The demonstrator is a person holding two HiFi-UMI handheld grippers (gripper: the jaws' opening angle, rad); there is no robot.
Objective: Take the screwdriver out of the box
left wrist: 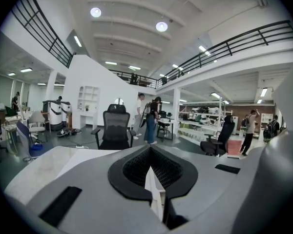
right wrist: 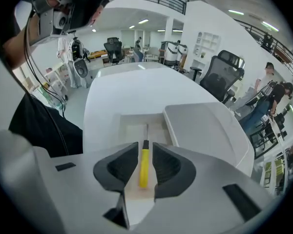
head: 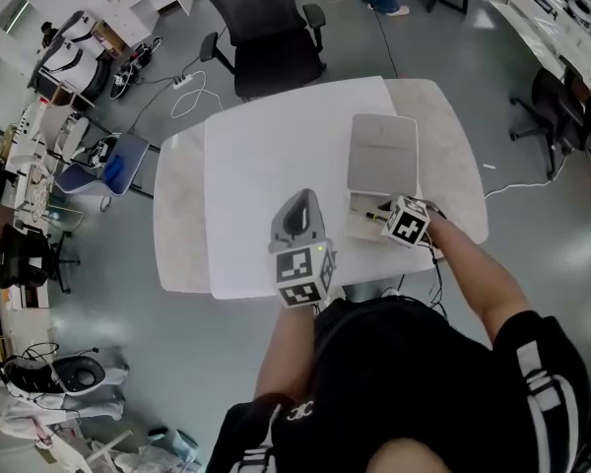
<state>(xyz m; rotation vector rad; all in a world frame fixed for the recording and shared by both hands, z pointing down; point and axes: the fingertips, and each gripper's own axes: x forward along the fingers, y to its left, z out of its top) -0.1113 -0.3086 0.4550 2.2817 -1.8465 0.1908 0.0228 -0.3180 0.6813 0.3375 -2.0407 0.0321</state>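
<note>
A white box (right wrist: 129,126) sits open on the white table (head: 266,156), its lid (right wrist: 205,130) folded back. In the box lies a yellow-handled screwdriver (right wrist: 144,167), shaft pointing away from me. My right gripper (right wrist: 145,147) is lowered over the box, a jaw on each side of the yellow handle with a thin gap showing on both sides. From the head view, the right gripper (head: 389,220) is at the near end of the box (head: 366,227). My left gripper (head: 297,205) hovers over the table's front edge, left of the box, jaws shut and empty (left wrist: 151,167).
A black office chair (head: 266,28) stands behind the table. Cables run over the floor to the left and right. Shelves, machines and several people fill the far part of the room.
</note>
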